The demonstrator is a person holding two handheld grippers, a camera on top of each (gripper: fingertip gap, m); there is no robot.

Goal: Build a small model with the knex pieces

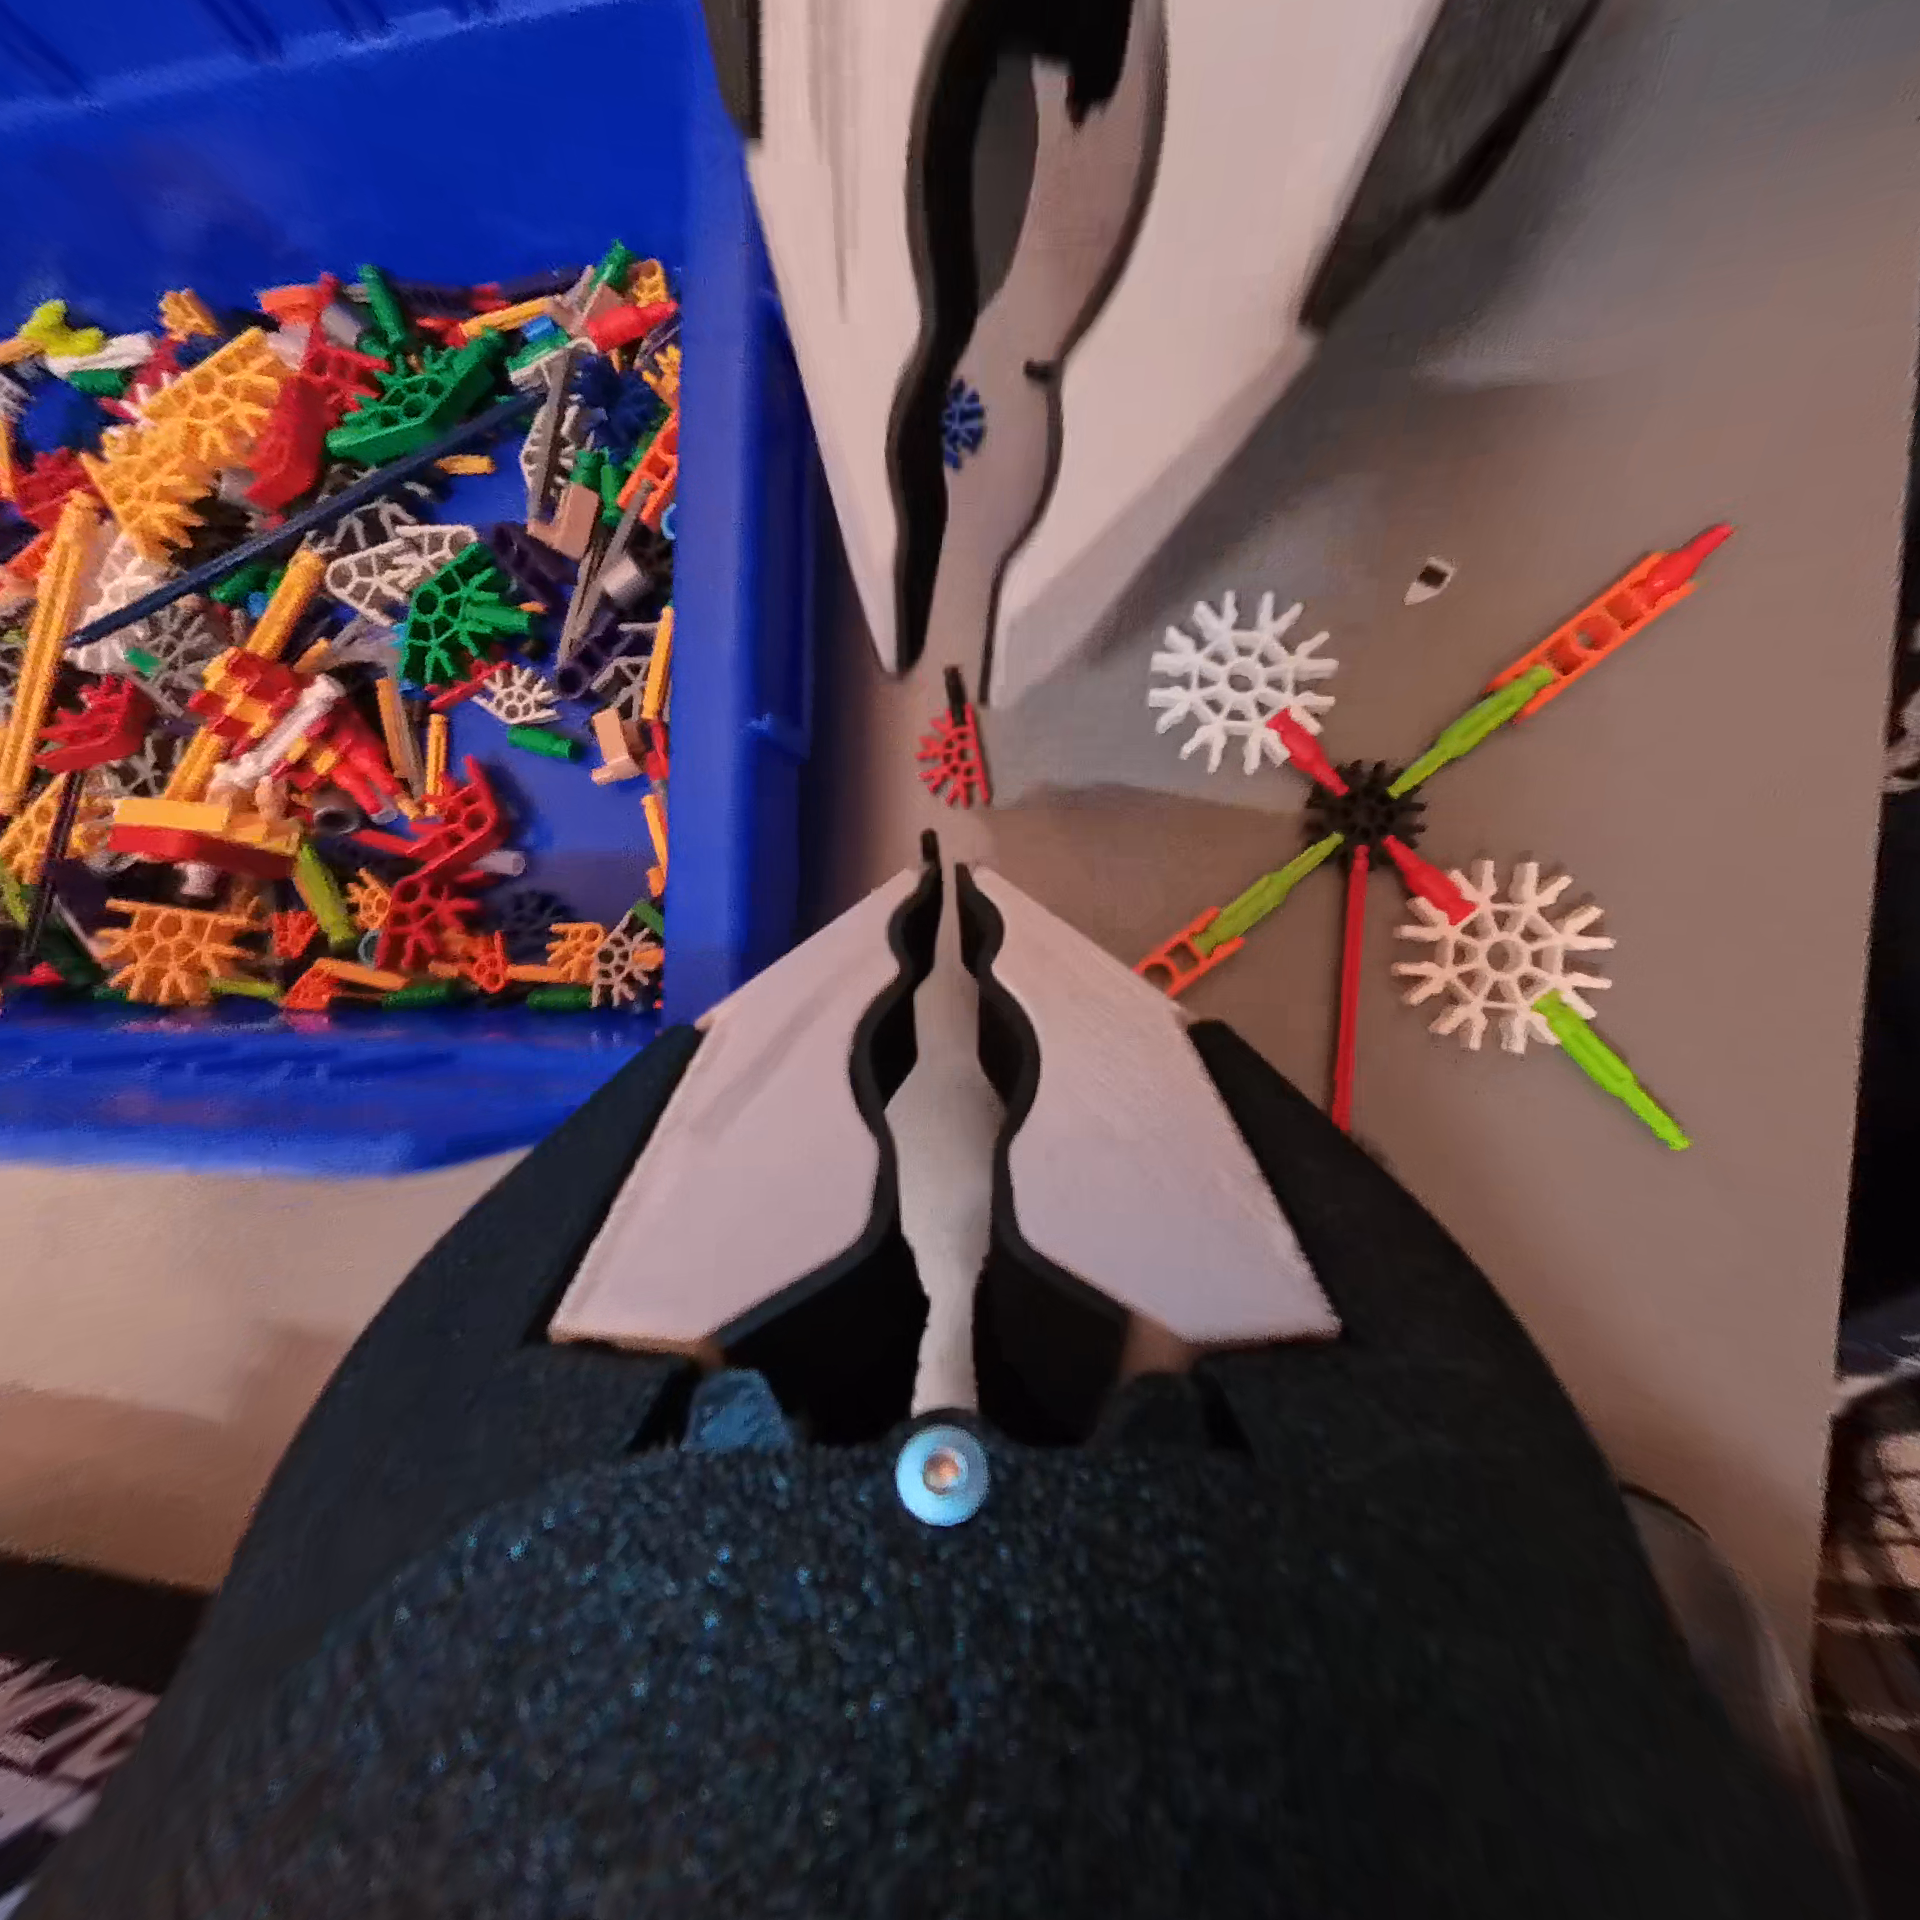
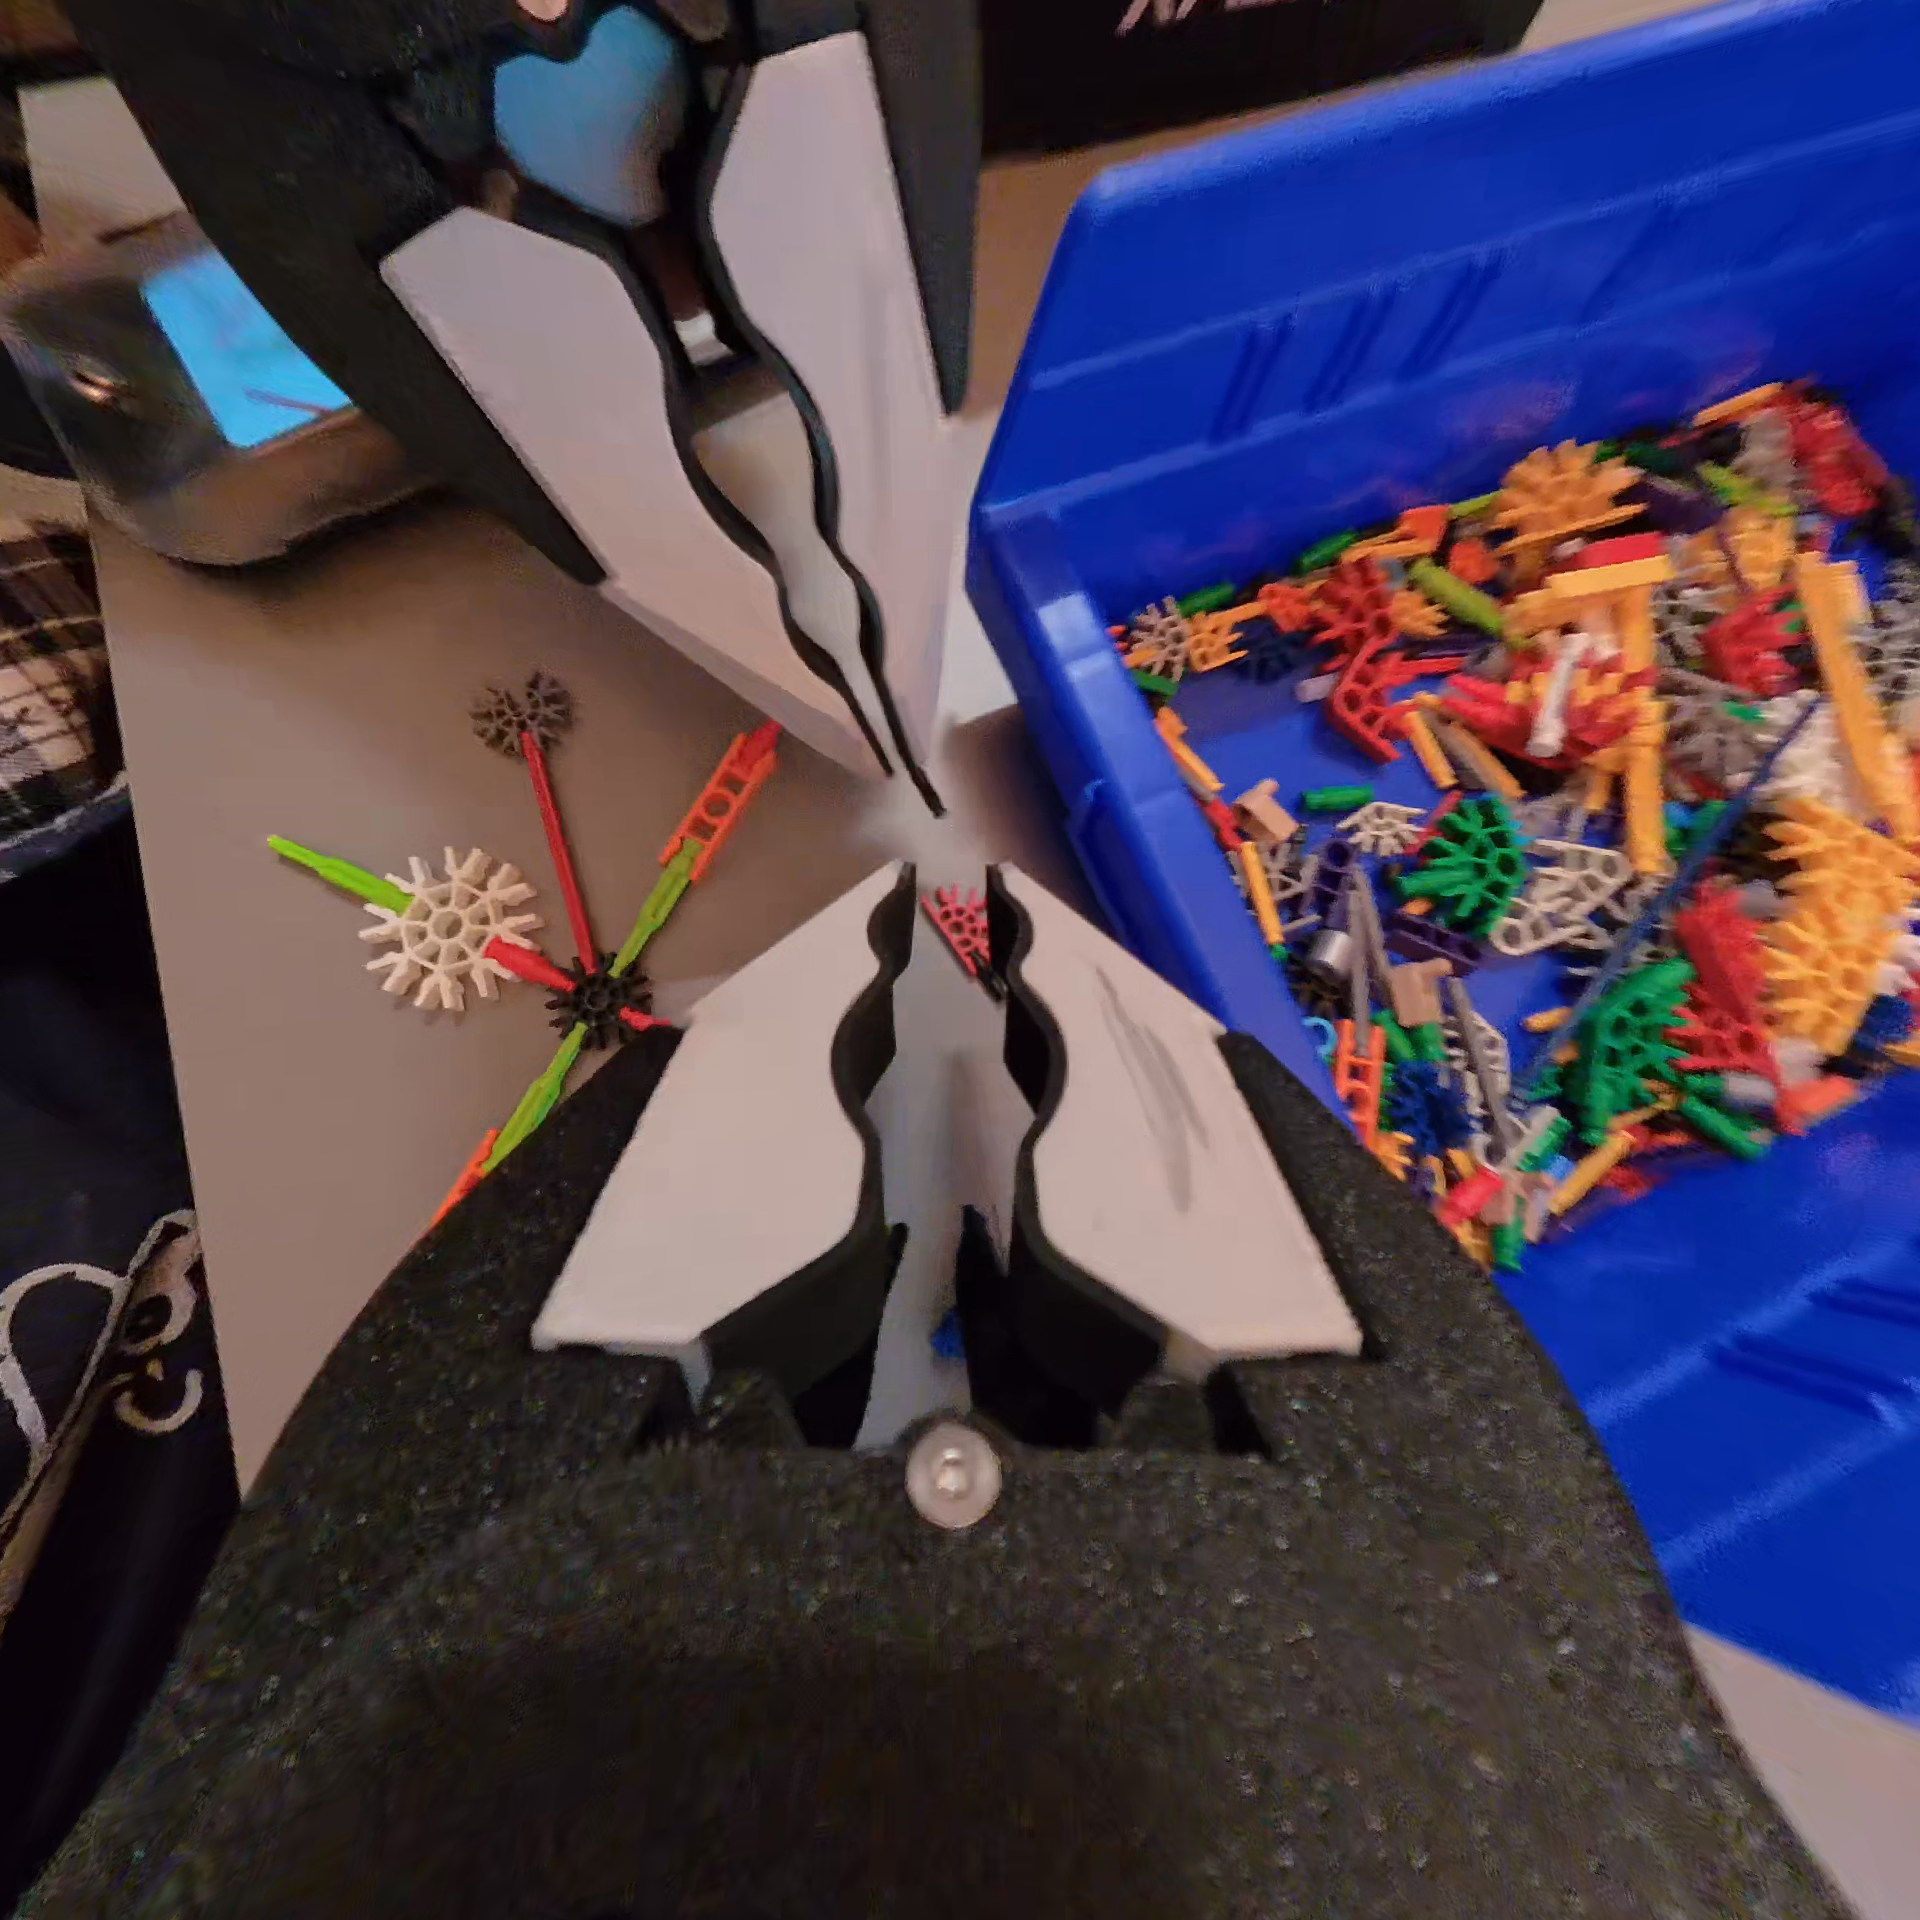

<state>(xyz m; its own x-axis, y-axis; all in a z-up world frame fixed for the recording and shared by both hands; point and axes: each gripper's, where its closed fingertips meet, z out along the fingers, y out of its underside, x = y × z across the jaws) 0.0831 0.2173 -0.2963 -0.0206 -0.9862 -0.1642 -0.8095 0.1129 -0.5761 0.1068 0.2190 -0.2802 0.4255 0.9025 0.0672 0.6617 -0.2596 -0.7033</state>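
Observation:
My right gripper is shut on a small red fan-shaped connector with a short black stub on it. The connector also shows in the left wrist view, hanging below the right gripper. My left gripper is shut, and a thin black piece sticks out of its tips. It points tip to tip at the red connector, a small gap apart. In the right wrist view the left gripper comes in from above. Both hover over the pale table.
A blue bin full of mixed coloured rods and connectors stands beside the grippers. It also shows in the right wrist view. A flat assembly lies on the table: a black hub with green and red rods and white snowflake connectors. A silver object sits behind. The tips of both grippers are at nearly the same place.

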